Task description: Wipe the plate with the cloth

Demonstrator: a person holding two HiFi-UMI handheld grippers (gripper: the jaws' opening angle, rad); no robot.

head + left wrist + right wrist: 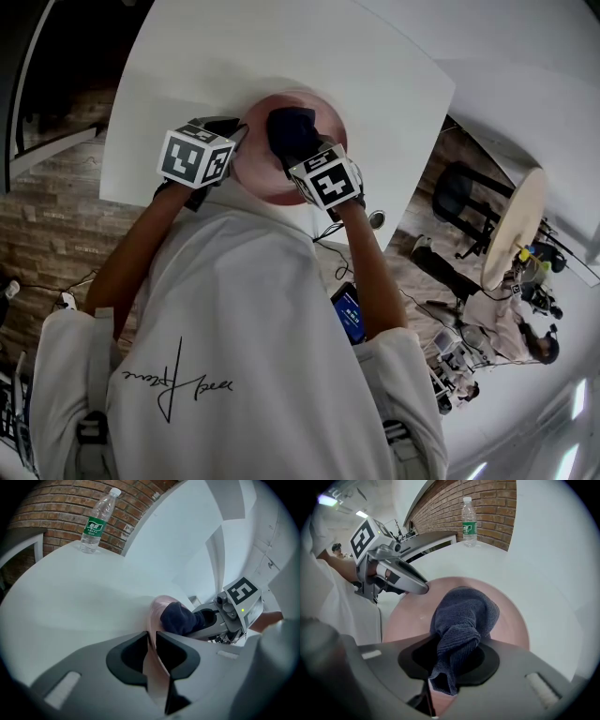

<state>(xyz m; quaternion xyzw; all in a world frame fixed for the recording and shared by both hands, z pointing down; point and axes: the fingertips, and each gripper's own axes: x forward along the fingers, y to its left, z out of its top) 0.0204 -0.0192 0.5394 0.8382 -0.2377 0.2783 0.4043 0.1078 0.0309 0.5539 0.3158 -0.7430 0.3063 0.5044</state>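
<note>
Plate (253, 173) held at the table's (234, 56) near edge
Left gripper (236, 139) pinched its left rim; right gripper (302, 159) clamped the bunched cloth (292, 131), which lay just ahead of those jaws on the plate's centre.

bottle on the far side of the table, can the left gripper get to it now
Probably not yet: the left gripper is shut on the plate rim and would have to let go. The table between it and the bottle looks bare.
</note>
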